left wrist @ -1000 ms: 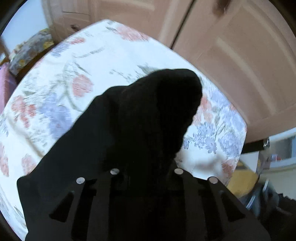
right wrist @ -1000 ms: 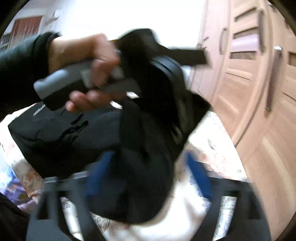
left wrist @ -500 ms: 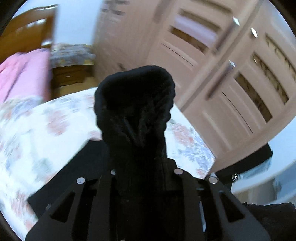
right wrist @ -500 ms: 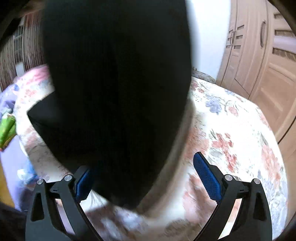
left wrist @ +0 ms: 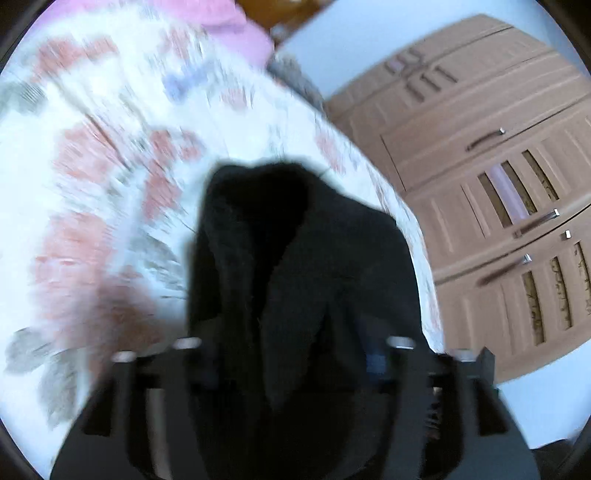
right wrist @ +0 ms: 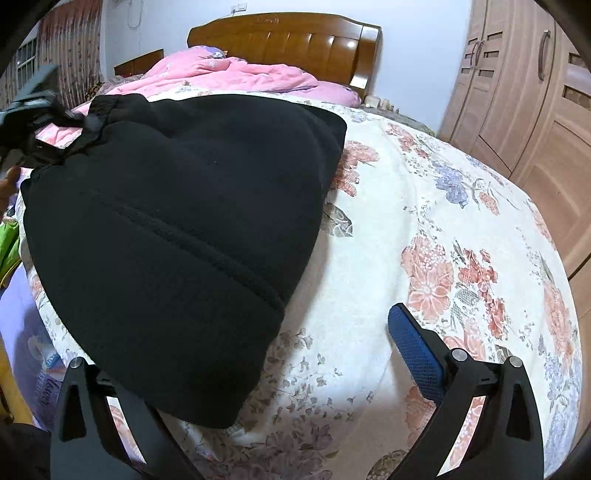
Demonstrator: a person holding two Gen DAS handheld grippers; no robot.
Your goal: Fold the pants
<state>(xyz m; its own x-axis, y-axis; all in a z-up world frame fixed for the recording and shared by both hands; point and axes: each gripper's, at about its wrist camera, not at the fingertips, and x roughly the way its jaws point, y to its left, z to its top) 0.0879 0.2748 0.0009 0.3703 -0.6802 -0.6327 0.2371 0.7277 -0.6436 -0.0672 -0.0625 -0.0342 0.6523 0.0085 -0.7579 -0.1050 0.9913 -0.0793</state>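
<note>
The black pants (right wrist: 177,221) lie folded over in a thick bundle on the floral bedspread (right wrist: 424,221). My right gripper (right wrist: 255,369) is open at the near edge. Its blue right pad (right wrist: 413,354) is bare, and the pants' folded edge covers the left finger. My left gripper (right wrist: 55,114) shows at the far left, at the bunched far end of the pants. In the blurred left wrist view, my left gripper (left wrist: 295,354) has its jaws opening. The black pants (left wrist: 295,258) still hang loosely between the spread fingers.
A pink quilt (right wrist: 240,77) is heaped against the wooden headboard (right wrist: 288,33) at the far end of the bed. Wooden wardrobe doors (right wrist: 535,92) run along the right side. A person's fingertips (right wrist: 7,184) show at the left edge.
The left gripper swung across the bed with the pants end and rolled, and its jaws have spread apart. The pants, which hung before the right camera, now rest on the bedspread.
</note>
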